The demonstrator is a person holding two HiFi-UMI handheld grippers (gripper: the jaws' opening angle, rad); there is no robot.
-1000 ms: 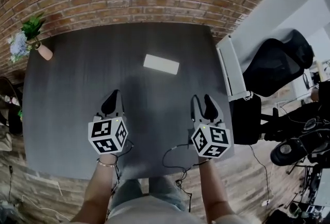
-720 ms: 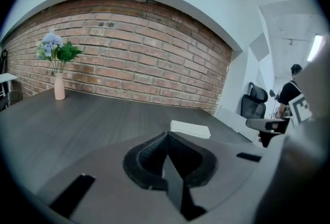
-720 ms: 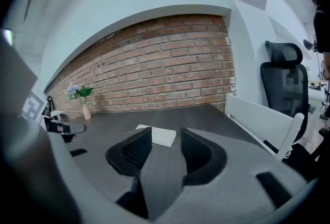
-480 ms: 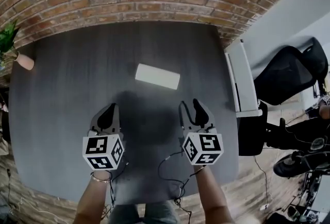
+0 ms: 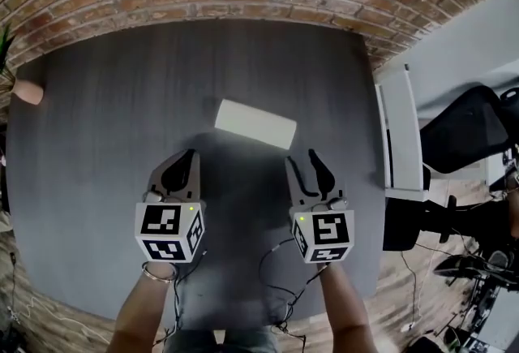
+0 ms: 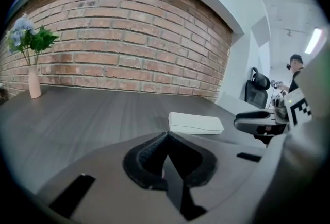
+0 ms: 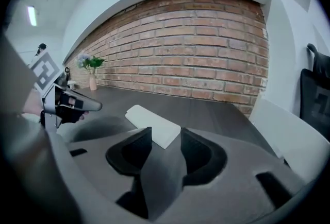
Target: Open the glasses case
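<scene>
Both forearms point(image 5: 142, 312) reach forward side by side, well apart from each other. The left gripper point(image 5: 189, 158) has its jaws pressed together at the tips. The right gripper point(image 5: 302, 158), level with it, holds its jaws apart, gripping nothing.

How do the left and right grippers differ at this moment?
The left gripper has its jaws together; the right gripper has them apart. The case lies ahead and to the right of the left gripper, while its near end sits almost straight ahead of the right gripper. Both are empty and short of the case.
</scene>
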